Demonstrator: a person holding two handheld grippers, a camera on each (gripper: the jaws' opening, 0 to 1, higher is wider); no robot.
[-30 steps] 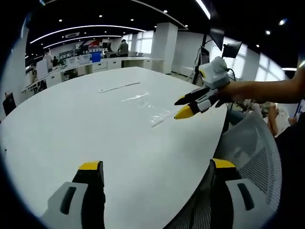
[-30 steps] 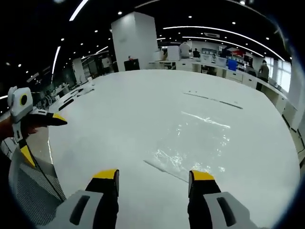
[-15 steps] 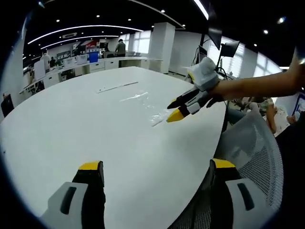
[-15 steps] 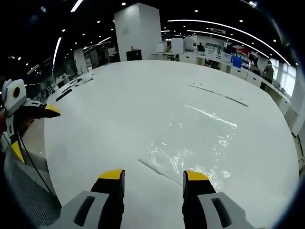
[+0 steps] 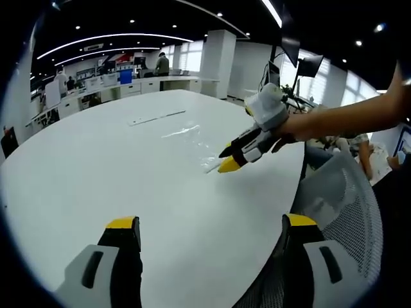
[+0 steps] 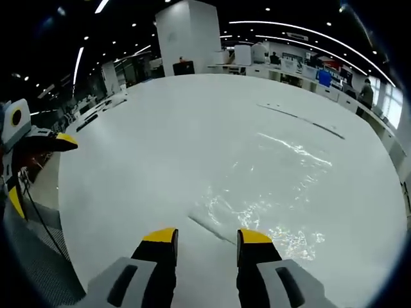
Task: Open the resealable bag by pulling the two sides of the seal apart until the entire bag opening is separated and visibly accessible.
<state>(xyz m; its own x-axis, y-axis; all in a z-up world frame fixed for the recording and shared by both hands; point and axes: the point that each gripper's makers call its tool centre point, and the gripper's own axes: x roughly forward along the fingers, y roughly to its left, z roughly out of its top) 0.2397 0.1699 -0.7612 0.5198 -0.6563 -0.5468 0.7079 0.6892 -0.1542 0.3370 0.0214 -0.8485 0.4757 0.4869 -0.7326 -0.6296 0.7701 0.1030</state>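
Note:
A clear resealable bag (image 6: 270,186) lies flat on the white table (image 6: 141,141), its seal strip (image 6: 212,228) at the near edge. My right gripper (image 6: 207,236) hovers low over that seal end, jaws partly narrowed but apart, the strip running between the yellow fingertips (image 6: 160,235). In the left gripper view the right gripper (image 5: 226,160) points down at the bag (image 5: 192,136) near the table's right side. My left gripper (image 5: 212,221) stands wide open near the table's front edge, with nothing between its jaws. It also appears as the left gripper (image 6: 40,142) at the far left.
A grey mesh chair (image 5: 347,192) stands by the table's near right edge. A thin flat strip (image 5: 157,117) lies farther back on the table. Desks, a white pillar and people fill the office behind.
My right gripper has come down and forward to the bag's seal edge, and its jaws have narrowed. The left gripper has stayed in place, open.

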